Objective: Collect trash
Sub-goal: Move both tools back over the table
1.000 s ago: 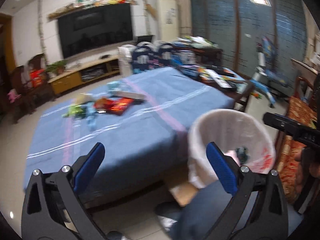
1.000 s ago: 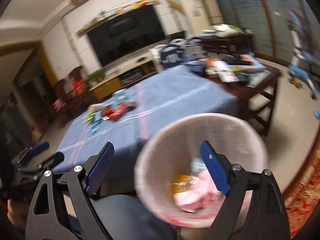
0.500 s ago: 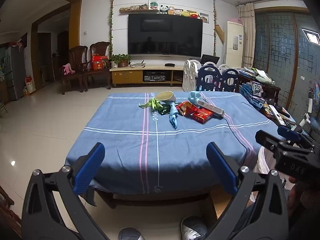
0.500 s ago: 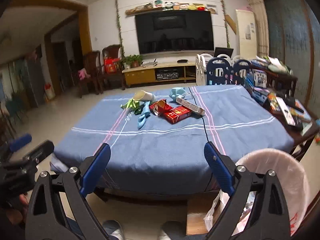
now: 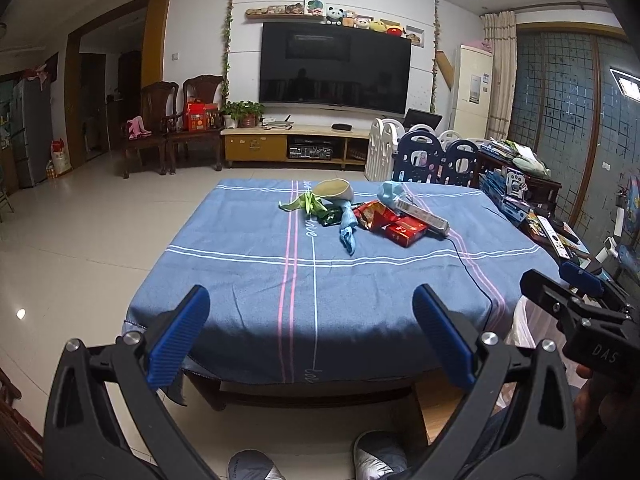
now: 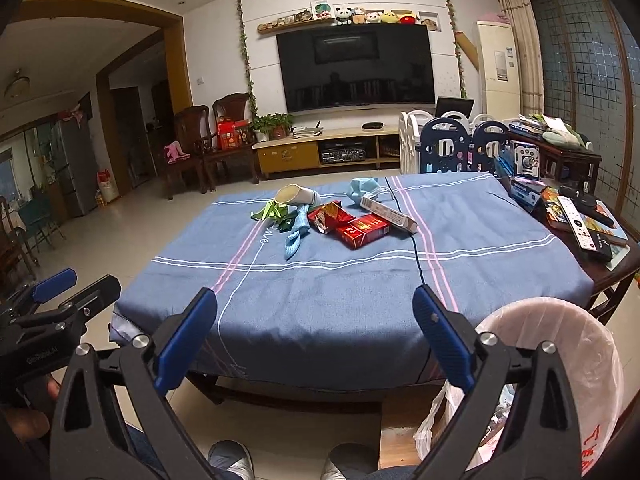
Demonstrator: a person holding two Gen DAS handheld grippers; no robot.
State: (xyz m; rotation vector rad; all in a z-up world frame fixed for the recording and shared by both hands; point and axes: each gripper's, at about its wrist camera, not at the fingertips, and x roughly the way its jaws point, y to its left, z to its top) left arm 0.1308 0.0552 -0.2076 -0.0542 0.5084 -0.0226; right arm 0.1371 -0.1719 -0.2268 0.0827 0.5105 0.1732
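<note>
Both grippers held wide apart, nothing between the pads: left gripper [image 5: 312, 334], right gripper [image 6: 316, 332], whose jaws have just been opening. Trash pile [image 6: 332, 216] seen at 12 o'clock, mid-cloth on the blue-covered table [image 6: 360, 300], well apart from both. Lined bin [image 6: 560, 364] at 4 o'clock, some litter already inside. Judged partway: red wrappers, box, cup, blue and green scraps left to collect

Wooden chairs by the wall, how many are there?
2. One wooden chair holds something pink, and the other chair beside it, nearer the TV, holds a red box. More may be hidden out of view.
</note>
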